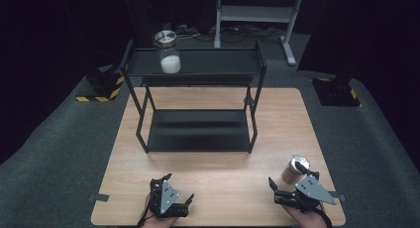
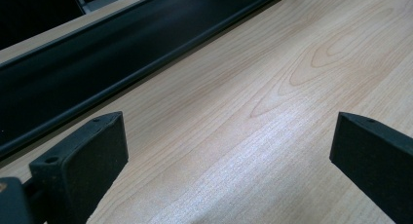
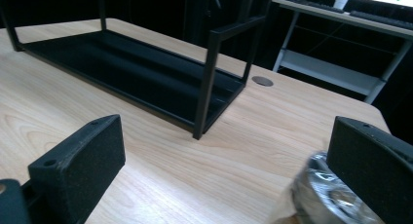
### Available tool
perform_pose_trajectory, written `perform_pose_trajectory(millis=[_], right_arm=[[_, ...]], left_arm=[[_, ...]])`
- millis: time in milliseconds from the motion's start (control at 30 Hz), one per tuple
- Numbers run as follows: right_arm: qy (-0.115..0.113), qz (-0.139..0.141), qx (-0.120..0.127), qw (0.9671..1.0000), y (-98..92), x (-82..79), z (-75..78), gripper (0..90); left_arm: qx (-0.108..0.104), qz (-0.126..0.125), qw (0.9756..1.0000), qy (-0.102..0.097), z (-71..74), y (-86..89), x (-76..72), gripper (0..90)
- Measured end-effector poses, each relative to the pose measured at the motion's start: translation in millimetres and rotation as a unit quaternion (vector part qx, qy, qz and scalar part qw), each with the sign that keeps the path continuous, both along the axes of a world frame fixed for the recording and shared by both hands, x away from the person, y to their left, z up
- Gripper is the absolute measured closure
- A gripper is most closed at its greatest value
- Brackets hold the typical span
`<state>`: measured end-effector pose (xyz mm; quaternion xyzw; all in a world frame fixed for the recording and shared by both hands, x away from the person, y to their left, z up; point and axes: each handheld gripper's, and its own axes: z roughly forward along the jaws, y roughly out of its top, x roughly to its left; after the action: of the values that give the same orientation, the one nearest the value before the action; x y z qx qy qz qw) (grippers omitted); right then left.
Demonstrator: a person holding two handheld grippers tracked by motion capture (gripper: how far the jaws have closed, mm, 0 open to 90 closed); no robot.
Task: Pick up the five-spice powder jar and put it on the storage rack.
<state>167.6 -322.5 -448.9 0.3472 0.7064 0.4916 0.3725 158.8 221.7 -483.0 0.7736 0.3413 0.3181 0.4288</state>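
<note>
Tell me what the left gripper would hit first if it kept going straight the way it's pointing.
Probably the front edge of the black rack's bottom shelf. The left gripper is open over bare wooden table, with nothing else between them, though depth is hard to judge.

Between our left gripper's [image 1: 174,188] wide-spread jaws we see bare table [image 2: 272,112]; ahead of them the rack's [image 1: 198,134] low front rail bars the way. Our right gripper's [image 1: 292,181] jaws also stand apart, with a brown jar [image 3: 326,197] against the right jaw's inner face and the rack's corner post ahead.
</note>
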Motion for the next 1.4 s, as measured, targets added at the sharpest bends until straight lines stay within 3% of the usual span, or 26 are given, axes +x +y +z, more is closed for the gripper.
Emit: perform_pose_trajectory(millis=[800, 1267, 1400], right_arm=[[0.007, -0.066, 0.02, 0.9976, -23.5, 3.6, -10.7, 0.0], [0.024, -0.079, 0.035, 0.996, -29.6, 14.8, -21.9, 0.1], [0.027, -0.08, 0.043, 0.9954, -31.7, 17.6, -25.0, 4.2]], left_arm=[[-0.003, -0.001, 1.0, -0.003, -0.8, 1.6, -0.7, 0.7], [-0.008, 0.002, 1.0, -0.005, -1.9, 2.2, -1.6, 0.7], [-0.01, 0.003, 0.9999, -0.006, -2.3, 2.8, -1.9, 0.7]])
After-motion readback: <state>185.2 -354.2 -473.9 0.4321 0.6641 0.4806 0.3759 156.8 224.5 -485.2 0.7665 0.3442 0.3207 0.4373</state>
